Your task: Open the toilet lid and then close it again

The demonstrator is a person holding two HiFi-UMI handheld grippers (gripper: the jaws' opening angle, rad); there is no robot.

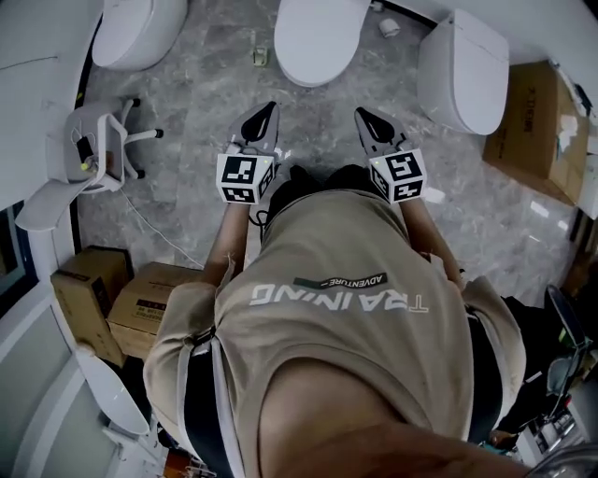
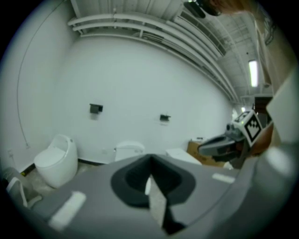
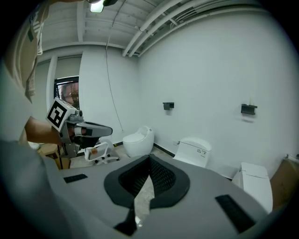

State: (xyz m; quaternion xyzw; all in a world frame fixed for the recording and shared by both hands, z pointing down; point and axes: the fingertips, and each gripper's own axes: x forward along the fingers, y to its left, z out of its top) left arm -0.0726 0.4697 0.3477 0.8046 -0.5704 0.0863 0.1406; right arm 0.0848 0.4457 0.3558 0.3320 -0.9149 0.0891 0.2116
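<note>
Left gripper (image 1: 270, 107) and right gripper (image 1: 359, 113), jaws shut and empty, near the white oval ceramic toilet (image 1: 322, 56); its closed lid (image 1: 318, 23), probably light, stiff and slippery, should lift by its front edge.

The top edge cuts off the middle toilet (image 1: 322, 37) and the left toilet (image 1: 140, 33), the person's torso (image 1: 346, 317) hides the floor (image 1: 196, 103) beneath, and print on the cardboard boxes (image 1: 149, 303) is too small to read.

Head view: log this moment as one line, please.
left gripper shut, empty | right gripper shut, empty | middle toilet lid down, untouched, ahead of both
</note>
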